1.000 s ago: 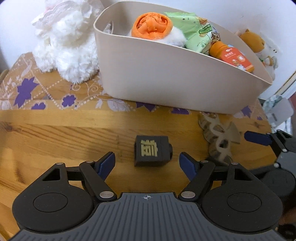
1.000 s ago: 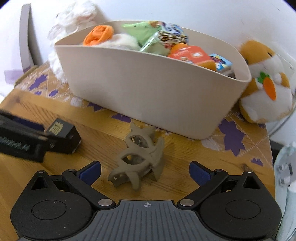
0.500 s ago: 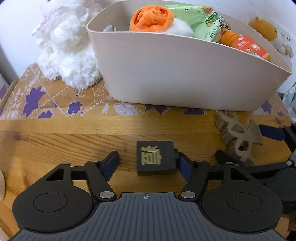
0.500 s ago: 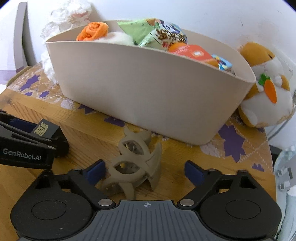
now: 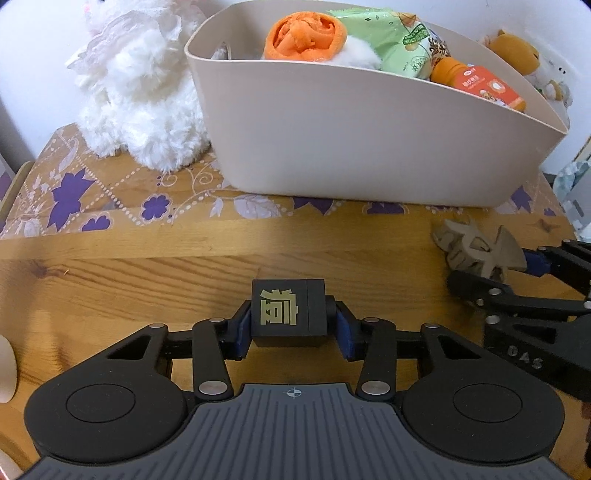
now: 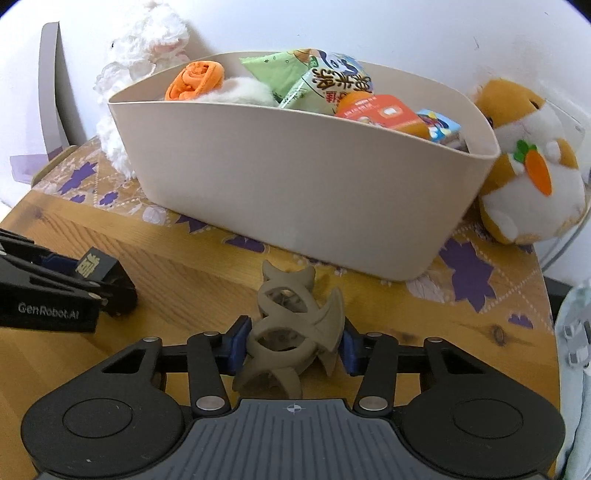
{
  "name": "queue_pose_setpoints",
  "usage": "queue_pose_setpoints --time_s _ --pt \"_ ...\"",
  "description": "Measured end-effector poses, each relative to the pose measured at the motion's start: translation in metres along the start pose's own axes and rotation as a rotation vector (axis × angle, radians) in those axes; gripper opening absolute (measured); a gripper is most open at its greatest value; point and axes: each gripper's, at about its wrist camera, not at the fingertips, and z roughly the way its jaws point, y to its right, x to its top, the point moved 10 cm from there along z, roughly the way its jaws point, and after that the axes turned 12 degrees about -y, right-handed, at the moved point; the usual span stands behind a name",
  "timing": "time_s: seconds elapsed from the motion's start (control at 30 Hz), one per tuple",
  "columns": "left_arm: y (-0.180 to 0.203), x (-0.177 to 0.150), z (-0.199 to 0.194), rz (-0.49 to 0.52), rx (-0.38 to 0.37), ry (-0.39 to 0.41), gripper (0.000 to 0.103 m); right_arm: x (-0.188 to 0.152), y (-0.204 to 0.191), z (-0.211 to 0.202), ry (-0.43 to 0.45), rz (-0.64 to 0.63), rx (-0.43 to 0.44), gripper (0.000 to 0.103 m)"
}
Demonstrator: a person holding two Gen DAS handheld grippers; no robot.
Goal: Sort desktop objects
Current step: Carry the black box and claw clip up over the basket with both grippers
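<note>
Left gripper (image 5: 291,334): both blue pads are pressed against the sides of a black cube (image 5: 289,317) bearing a gold character on its near face. The cube sits between the fingers, low over the wooden tabletop (image 5: 147,280); contact with the wood cannot be confirmed. In the right wrist view the same gripper (image 6: 107,284) appears at the left edge, clamped on the cube (image 6: 96,266).

Right gripper (image 6: 293,349): both pads are closed in on a taupe hair claw clip (image 6: 291,332), which stands tilted between the fingers with its prongs pointing up and toward the bin. In the left wrist view the clip (image 5: 476,251) is seen at the right edge, seated between the right gripper's fingers (image 5: 484,288).

Beige plastic bin (image 5: 369,140): positioned behind both grippers on a purple-flowered mat (image 5: 110,206). Contents visible above the rim: an orange rolled cloth (image 5: 306,35), a green snack bag (image 5: 391,40) and an orange bottle (image 5: 480,85).

White plush toy (image 5: 140,92): just beside the bin's left end. Orange-and-white hamster plush (image 6: 532,166), with a carrot on its front: just beside the bin's right end.
</note>
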Motion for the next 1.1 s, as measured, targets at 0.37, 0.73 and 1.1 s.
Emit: queue_pose_setpoints --time_s 0.37,0.73,1.1 --pt "-0.01 -0.005 -0.033 0.064 0.015 0.055 0.045 -0.013 0.011 -0.034 0.055 0.027 0.04 0.046" --pt "-0.022 0.012 -0.099 0.157 0.021 0.179 0.045 0.01 0.024 -0.115 0.192 -0.009 0.049 0.046" --pt "-0.022 0.065 -0.162 0.223 0.049 0.331 0.045 0.063 0.053 -0.173 0.336 -0.017 0.012 0.046"
